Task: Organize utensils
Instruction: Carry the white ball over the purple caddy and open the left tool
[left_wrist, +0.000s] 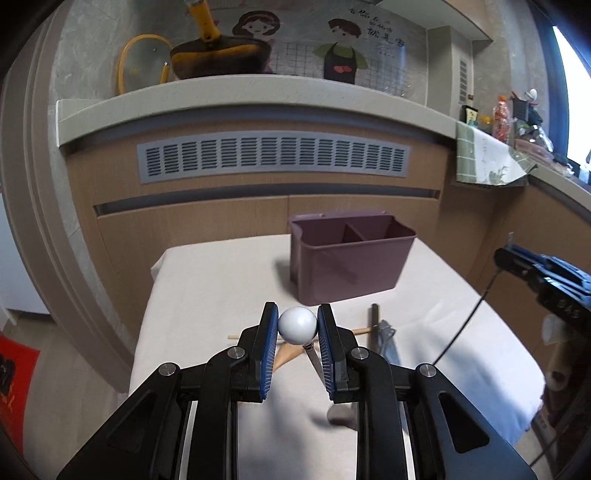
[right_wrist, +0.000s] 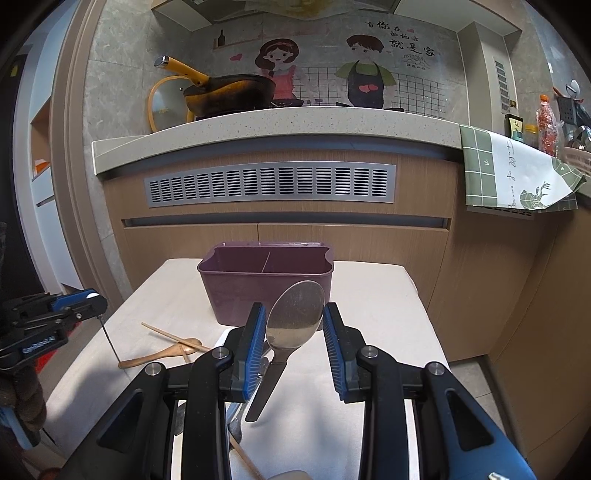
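From the left wrist view, the left gripper (left_wrist: 297, 326) is closed on a white ball (left_wrist: 297, 325), both blue pads touching its sides. The ball seems to cap a thin metal rod (left_wrist: 313, 360) that slants down and back toward the camera; what kind of utensil it is I cannot tell. The purple utensil holder (left_wrist: 351, 264) stands straight ahead and slightly right on the cloth-covered table (left_wrist: 207, 295), its two compartments empty as far as can be seen. Below the gripper lie a wooden spoon (left_wrist: 286, 354) and a chopstick (left_wrist: 364, 329); a dark utensil (left_wrist: 376, 325) lies just to the right. The right gripper (left_wrist: 543, 277) shows at the far right edge, well apart.

From the right wrist view, the right gripper (right_wrist: 294, 325) holds a metal spoon (right_wrist: 295, 315) with its bowl upward between the jaws. The bowl touches the left pad, while whether it meets the right pad is unclear, so the grip looks loose. The spoon's long axis runs from the bowl down and toward the camera, the dark handle (right_wrist: 267, 387) hanging below. The holder (right_wrist: 266, 280) sits directly ahead, just beyond the spoon, nearer to this gripper than to the left gripper (right_wrist: 66, 306), which hangs off to the left. A wooden spoon (right_wrist: 159, 356) and crossed chopsticks (right_wrist: 173, 336) lie on the cloth (right_wrist: 376, 295) at left. I judge that the spoon must be carried forward over the holder's rim and tipped handle-down into a compartment.
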